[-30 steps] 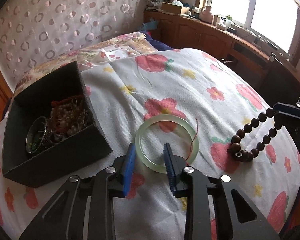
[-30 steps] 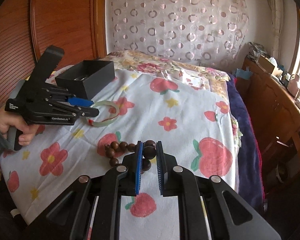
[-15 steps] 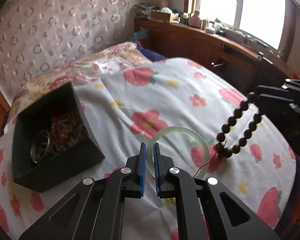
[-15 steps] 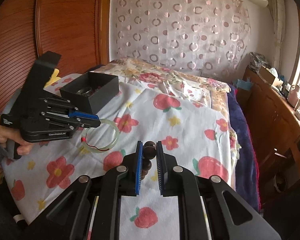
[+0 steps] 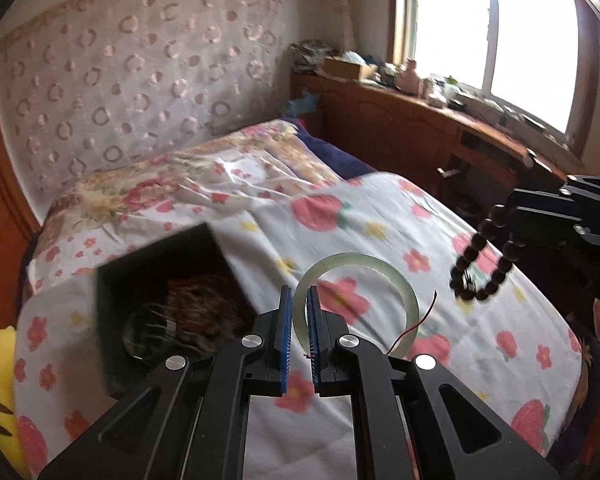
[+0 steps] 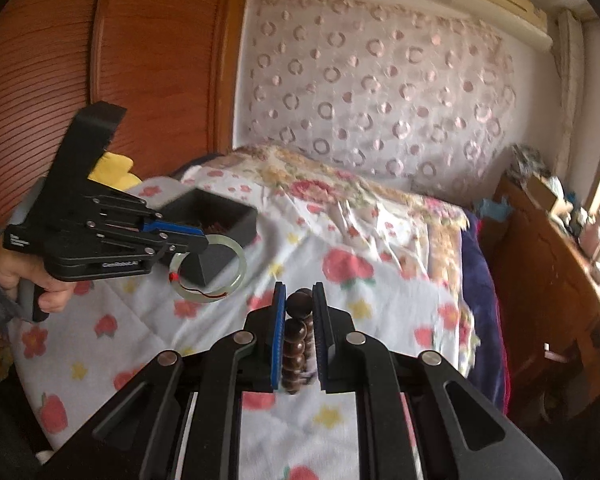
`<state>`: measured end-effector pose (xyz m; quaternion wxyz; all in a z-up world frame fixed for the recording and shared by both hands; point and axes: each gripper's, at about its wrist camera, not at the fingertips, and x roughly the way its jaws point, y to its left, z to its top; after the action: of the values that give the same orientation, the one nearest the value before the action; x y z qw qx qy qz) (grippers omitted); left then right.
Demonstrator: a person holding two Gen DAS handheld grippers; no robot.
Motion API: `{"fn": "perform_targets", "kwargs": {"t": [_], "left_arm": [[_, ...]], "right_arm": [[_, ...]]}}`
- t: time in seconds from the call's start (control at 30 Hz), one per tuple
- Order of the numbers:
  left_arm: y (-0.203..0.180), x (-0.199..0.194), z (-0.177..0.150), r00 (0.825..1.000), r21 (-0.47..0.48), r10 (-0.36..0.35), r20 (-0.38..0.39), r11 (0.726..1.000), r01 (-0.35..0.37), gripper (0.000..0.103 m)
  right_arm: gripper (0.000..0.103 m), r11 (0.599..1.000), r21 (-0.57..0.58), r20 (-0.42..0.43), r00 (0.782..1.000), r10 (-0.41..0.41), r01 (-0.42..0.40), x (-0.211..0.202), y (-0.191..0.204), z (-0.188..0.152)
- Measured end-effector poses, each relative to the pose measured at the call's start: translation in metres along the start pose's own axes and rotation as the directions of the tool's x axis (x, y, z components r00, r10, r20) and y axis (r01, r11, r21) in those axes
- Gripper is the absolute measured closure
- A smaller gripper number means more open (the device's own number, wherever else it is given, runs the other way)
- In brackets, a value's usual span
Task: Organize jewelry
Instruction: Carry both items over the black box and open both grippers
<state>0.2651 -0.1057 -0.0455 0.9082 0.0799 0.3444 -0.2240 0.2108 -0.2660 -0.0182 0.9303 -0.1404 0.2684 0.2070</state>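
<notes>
Left tongs (image 5: 299, 312) are pinched down narrow on the rim of the pale green bangle (image 5: 384, 276), and the ring stands up off the bed (image 5: 380, 216), clear of the floral sheet, a thin red thread (image 5: 414, 322) trailing from its lower right edge. From the right wrist view those same left tongs (image 6: 202, 238) show side-on, a hand (image 6: 24, 276) wrapped round the grip, the bangle (image 6: 236, 276) hanging below the tips and just in front of the box. Right tongs (image 6: 299, 308) are closed to a slim gap on the dark wooden bead bracelet (image 6: 298, 336): one big bead sits between the blue pads, the other beads dangle in a string below. In the left view the right tongs (image 5: 512, 216) come in from the right edge with that bead bracelet (image 5: 480, 268) looping down in mid-air, well above the sheet. Now the container: a black open box (image 5: 116, 292) sits on the bed to the left, just beside the left tongs, and it is loaded. There is a tangled heap of brownish jewelry (image 5: 204, 308) inside, and a round, shiny bangle-like piece (image 5: 148, 328) leans in the near corner, blurred, so the details are hard to tell. The box (image 6: 236, 210) shows only its dark inside from the right view.
</notes>
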Motion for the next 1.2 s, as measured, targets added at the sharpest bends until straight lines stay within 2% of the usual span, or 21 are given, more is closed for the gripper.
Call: {"fn": "perform_targets", "kwargs": {"t": [0.27, 0.47, 0.67, 0.73, 0.9, 0.93, 1.07, 1.1, 1.2], "left_arm": [[0.056, -0.014, 0.015, 0.995, -0.065, 0.092, 0.039, 0.994, -0.090, 0.096], [0.093, -0.008, 0.010, 0.991, -0.106, 0.132, 0.018, 0.986, -0.129, 0.096], [0.113, 0.003, -0.002, 0.992, -0.149, 0.129, -0.012, 0.980, -0.129, 0.095], [0.117, 0.006, -0.003, 0.993, -0.164, 0.118, -0.013, 0.979, -0.119, 0.094], [0.127, -0.002, -0.006, 0.994, -0.202, 0.112, 0.014, 0.974, -0.107, 0.094], [0.128, -0.006, -0.006, 0.993, -0.207, 0.112, 0.020, 0.973, -0.106, 0.093], [0.134, -0.023, -0.008, 0.989, -0.220, 0.136, 0.051, 0.968, -0.122, 0.072], [0.134, -0.027, -0.009, 0.988, -0.219, 0.141, 0.056, 0.968, -0.125, 0.071], [0.136, -0.041, -0.013, 0.983, -0.212, 0.170, 0.074, 0.966, -0.151, 0.058]], "right_arm": [[0.088, 0.997, -0.063, 0.075, 0.996, 0.041, -0.036, 0.013, 0.017, 0.061], [0.088, 0.992, -0.111, 0.091, 0.993, 0.070, -0.059, 0.036, 0.032, 0.094], [0.088, 0.988, -0.130, 0.078, 0.992, 0.099, -0.088, 0.067, 0.046, 0.117], [0.088, 0.984, -0.119, 0.055, 0.989, 0.138, -0.131, 0.081, 0.049, 0.121], [0.088, 0.981, -0.112, 0.009, 0.987, 0.161, -0.159, 0.113, 0.059, 0.124], [0.088, 0.981, -0.113, 0.005, 0.987, 0.162, -0.160, 0.117, 0.060, 0.125], [0.088, 0.978, -0.110, -0.017, 0.985, 0.174, -0.175, 0.136, 0.069, 0.124], [0.088, 0.977, -0.116, -0.025, 0.984, 0.175, -0.177, 0.142, 0.072, 0.124], [0.088, 0.976, -0.123, -0.036, 0.983, 0.177, -0.180, 0.149, 0.075, 0.120]]}}
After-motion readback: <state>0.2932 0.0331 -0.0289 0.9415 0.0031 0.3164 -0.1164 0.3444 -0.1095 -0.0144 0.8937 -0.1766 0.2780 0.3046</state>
